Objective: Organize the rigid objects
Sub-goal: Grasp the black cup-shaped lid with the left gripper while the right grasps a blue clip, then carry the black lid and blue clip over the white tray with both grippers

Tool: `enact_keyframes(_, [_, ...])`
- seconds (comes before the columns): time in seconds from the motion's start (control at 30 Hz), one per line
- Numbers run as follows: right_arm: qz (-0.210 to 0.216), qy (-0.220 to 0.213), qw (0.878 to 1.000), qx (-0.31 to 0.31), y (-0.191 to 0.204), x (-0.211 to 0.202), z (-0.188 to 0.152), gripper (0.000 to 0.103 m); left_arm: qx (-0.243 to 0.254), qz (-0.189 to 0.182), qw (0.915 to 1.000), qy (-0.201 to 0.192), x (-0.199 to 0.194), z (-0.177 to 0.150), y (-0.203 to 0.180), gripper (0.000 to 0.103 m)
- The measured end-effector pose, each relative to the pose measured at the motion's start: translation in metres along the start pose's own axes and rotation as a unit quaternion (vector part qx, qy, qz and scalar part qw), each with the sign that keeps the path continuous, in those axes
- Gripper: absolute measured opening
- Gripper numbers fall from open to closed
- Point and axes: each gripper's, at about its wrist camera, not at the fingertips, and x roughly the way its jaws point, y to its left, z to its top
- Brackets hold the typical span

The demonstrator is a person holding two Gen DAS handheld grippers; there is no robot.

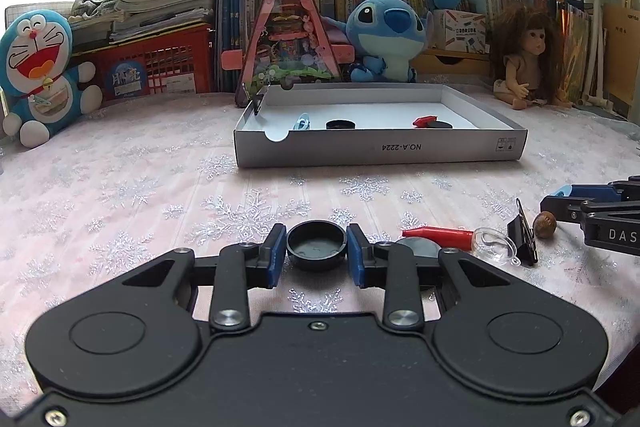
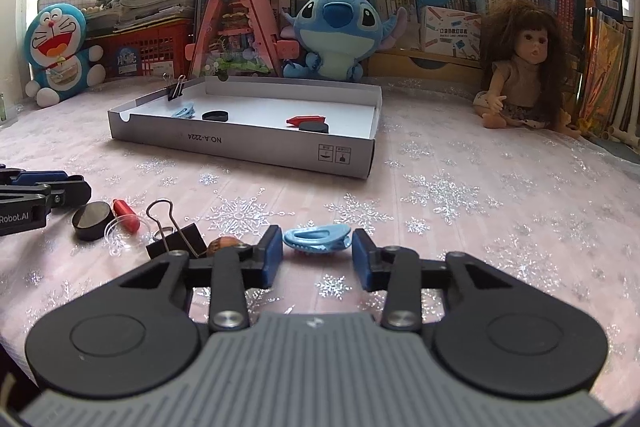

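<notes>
My left gripper (image 1: 316, 251) is shut on a black round cap (image 1: 316, 245) low over the tablecloth. My right gripper (image 2: 317, 251) is open around a blue hair clip (image 2: 317, 238) that lies on the cloth; the left pad touches it, the right pad stands slightly apart. A grey shallow box (image 1: 380, 147) (image 2: 248, 147) further back holds a blue clip (image 1: 301, 121), a black cap (image 1: 340, 124), a red piece (image 1: 425, 120), a black disc (image 1: 440, 125) and a binder clip (image 2: 175, 89).
Between the grippers lie a red piece (image 1: 438, 237) (image 2: 126, 217), a black disc (image 2: 93, 220), a clear plastic lid (image 1: 494, 245), a black binder clip (image 1: 522, 231) (image 2: 176, 237) and a brown nut (image 1: 544, 224). Plush toys, a doll (image 2: 520, 67) and books line the back.
</notes>
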Motion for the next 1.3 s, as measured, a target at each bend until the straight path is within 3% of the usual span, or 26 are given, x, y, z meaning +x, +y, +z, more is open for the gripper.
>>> enact_keyframes(0.67, [-0.016,-0.034,0.999,0.020,-0.013,0.004,0.033,0.044,-0.046,-0.007,0.9989,-0.007,0.007,0.038,0.014,0.030])
enact_keyframes(1.3, [-0.005,-0.015,0.998,0.062,-0.027,0.042,0.072,0.044,-0.057,-0.013,0.9982,-0.016,0.038,0.095,0.019,0.030])
